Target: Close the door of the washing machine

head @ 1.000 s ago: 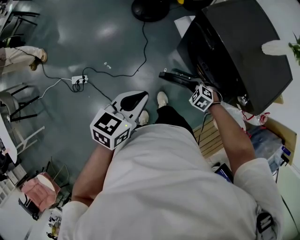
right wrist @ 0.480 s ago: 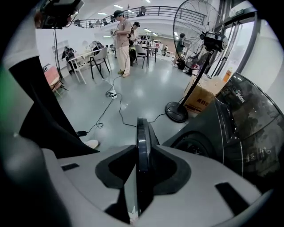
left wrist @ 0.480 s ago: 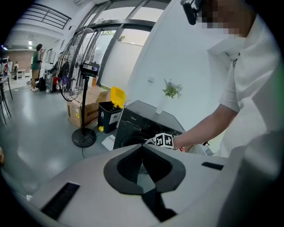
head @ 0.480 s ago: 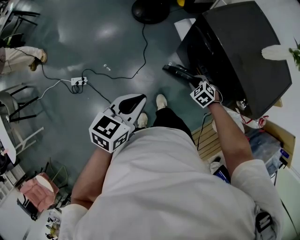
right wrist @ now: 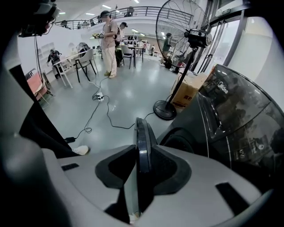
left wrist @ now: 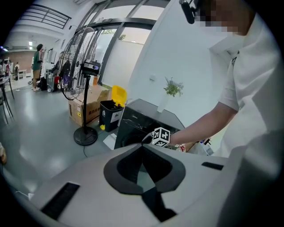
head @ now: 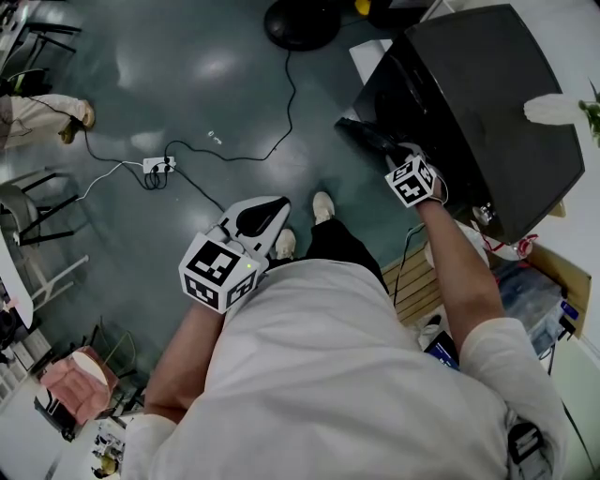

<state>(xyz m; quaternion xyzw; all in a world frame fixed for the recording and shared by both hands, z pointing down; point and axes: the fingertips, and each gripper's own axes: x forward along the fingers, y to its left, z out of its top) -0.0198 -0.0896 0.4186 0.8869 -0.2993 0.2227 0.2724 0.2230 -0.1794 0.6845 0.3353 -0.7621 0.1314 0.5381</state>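
The black washing machine (head: 487, 103) stands at the upper right of the head view. Its round door (head: 370, 139) hangs ajar, at a narrow angle to the front. My right gripper (head: 396, 157) is shut on the door's free edge. In the right gripper view the door (right wrist: 142, 137) runs edge-on between the jaws of my right gripper (right wrist: 142, 162), with the dark drum opening (right wrist: 179, 142) just to its right. My left gripper (head: 275, 206) is held near my body over the floor, shut and empty. The left gripper view has the washing machine (left wrist: 142, 117) ahead of it.
A floor fan's base (head: 300, 17) stands just left of the machine; the fan (right wrist: 177, 26) towers in the right gripper view. A power strip (head: 157, 160) and cable (head: 281, 103) lie on the grey floor. My shoes (head: 323, 200) are below the door. Chairs (head: 28, 202) and people are farther left.
My right gripper has moved up the head view toward the machine, swinging the door with it closer to the front. The left gripper has stayed where it was.
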